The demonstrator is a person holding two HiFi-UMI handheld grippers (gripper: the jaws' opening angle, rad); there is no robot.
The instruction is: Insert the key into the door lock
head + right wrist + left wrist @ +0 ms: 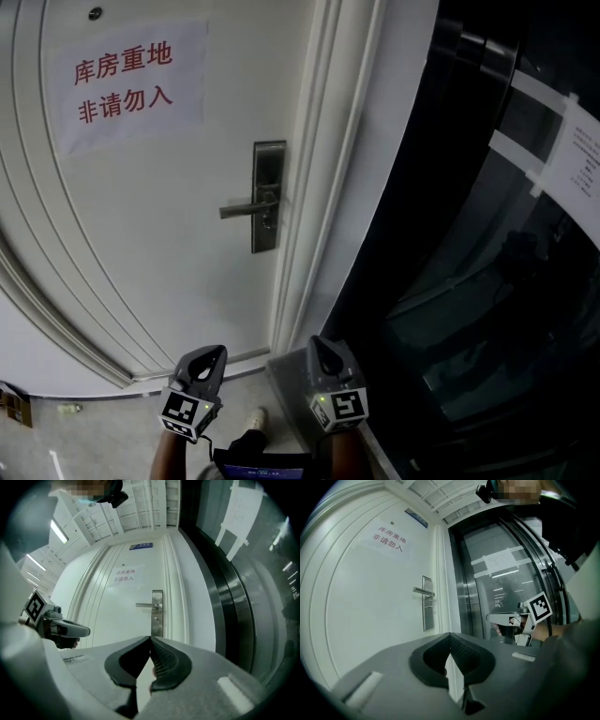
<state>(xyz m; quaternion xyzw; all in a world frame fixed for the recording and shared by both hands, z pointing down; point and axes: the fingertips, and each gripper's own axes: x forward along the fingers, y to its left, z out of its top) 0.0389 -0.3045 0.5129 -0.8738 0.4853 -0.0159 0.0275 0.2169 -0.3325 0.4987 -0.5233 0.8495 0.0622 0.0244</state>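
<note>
A metal lock plate (268,197) with a lever handle (246,209) sits on the white door (141,234). It also appears in the left gripper view, lock plate (427,603), and in the right gripper view, lock plate (157,613). Both grippers hang low, well short of the door. My left gripper (217,352) (450,635) has its jaws touching at the tips. My right gripper (318,342) (150,637) is shut too. No key shows between either pair of jaws. Each gripper sees the other: right gripper (488,617), left gripper (87,631).
A paper sign (127,84) with red characters is stuck on the door above the handle. A dark glass wall (487,234) with taped papers stands right of the door frame (309,187). The person's shoe (253,417) shows on the floor below the grippers.
</note>
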